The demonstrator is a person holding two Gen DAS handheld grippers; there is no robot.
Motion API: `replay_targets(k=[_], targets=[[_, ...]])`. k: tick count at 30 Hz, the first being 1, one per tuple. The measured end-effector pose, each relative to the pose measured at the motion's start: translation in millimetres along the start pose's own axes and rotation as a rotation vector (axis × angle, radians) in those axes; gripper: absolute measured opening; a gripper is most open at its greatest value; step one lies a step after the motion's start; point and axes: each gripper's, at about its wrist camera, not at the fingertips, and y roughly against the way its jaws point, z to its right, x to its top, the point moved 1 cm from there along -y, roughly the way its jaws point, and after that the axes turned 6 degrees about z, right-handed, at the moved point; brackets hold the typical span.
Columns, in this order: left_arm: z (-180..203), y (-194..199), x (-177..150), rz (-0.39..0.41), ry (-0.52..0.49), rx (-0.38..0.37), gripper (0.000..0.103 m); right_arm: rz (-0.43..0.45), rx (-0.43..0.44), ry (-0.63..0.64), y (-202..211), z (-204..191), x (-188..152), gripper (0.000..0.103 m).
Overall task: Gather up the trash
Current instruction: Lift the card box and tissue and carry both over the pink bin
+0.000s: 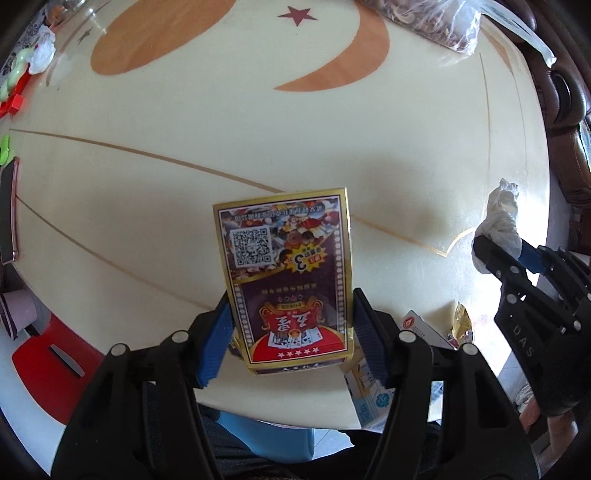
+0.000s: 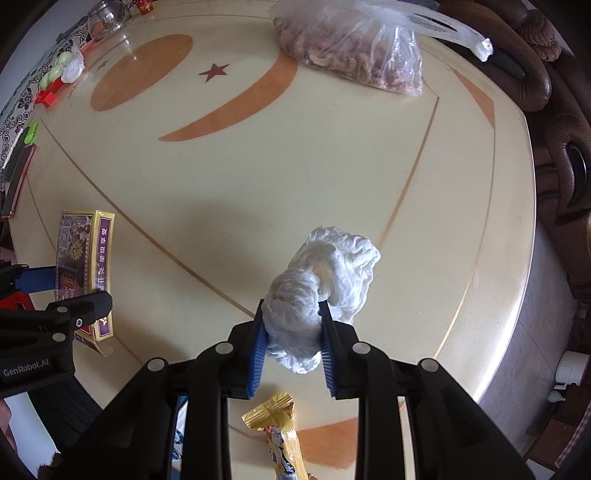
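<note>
Pinching card box [image 1: 291, 284], left claw [image 1: 291, 317]; right claw [image 2: 291, 325] squeezes tissue [image 2: 325, 284].

Both cameras sit just behind their own tool and look down along its two fingers onto the round cream worktop [image 1: 332, 147] from close above, the fisheye bending its rim. The left wrist view faces a card box [image 1: 291, 284] filling its lower centre; the right wrist view faces a crumpled tissue [image 2: 325, 291]. They overlap widely — each catches the other tool at its edge, the right tool [image 1: 495, 243] at the left view's right side, the left tool [image 2: 62, 291] at the right view's left — and both show the red star [image 1: 297, 15] and the bag of snacks [image 2: 354, 48].
</note>
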Motion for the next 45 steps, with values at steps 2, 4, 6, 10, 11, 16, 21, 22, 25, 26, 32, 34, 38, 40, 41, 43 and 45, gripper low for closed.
replay_targets(k=[2,4,6,10,11,16,21,22,25,26,32,34,38,40,41,43,45], targets=[[10,7,-5,0.015,-0.027,-0.003,0.061,0.006,-0.007,-0.009,9,0,-1,0.026],[16,17,-10,0.032,-0.062,-0.004,0.061,0.014,-0.021,-0.016,21,3,-5,0.026],[20,27,-15,0.045,-0.11,-0.003,0.061,0.024,-0.02,-0.034,33,4,-10,0.026],[28,53,-30,0.085,-0.207,-0.016,0.061,0.054,-0.019,-0.072,53,19,-27,0.026],[31,59,-36,0.097,-0.228,-0.014,0.061,0.065,-0.024,-0.081,62,20,-32,0.026],[35,87,-66,0.13,-0.302,-0.042,0.061,0.103,-0.022,-0.108,109,28,-62,0.026],[21,104,-111,0.166,-0.375,-0.067,0.061,0.148,-0.016,-0.102,151,7,-94,0.026],[18,106,-119,0.174,-0.386,-0.075,0.061,0.156,-0.011,-0.1,157,1,-101,0.026],[14,114,-140,0.194,-0.421,-0.089,0.061,0.175,-0.006,-0.085,174,-18,-123,0.026],[13,114,-145,0.2,-0.432,-0.089,0.061,0.178,-0.007,-0.08,179,-25,-131,0.026],[10,117,-190,0.222,-0.506,-0.098,0.061,0.193,0.016,-0.058,195,-61,-175,0.026],[9,114,-202,0.222,-0.529,-0.098,0.061,0.193,0.022,-0.05,196,-71,-187,0.026],[7,109,-223,0.222,-0.556,-0.109,0.061,0.191,0.031,-0.038,197,-88,-207,0.026],[5,106,-232,0.227,-0.568,-0.112,0.061,0.196,0.031,-0.033,196,-95,-214,0.026],[4,104,-236,0.231,-0.576,-0.112,0.061,0.196,0.042,-0.037,195,-99,-219,0.026],[3,100,-244,0.235,-0.589,-0.115,0.061,0.196,0.052,-0.034,193,-106,-227,0.026],[1,94,-253,0.239,-0.606,-0.117,0.061,0.194,0.055,-0.027,189,-113,-236,0.026]])
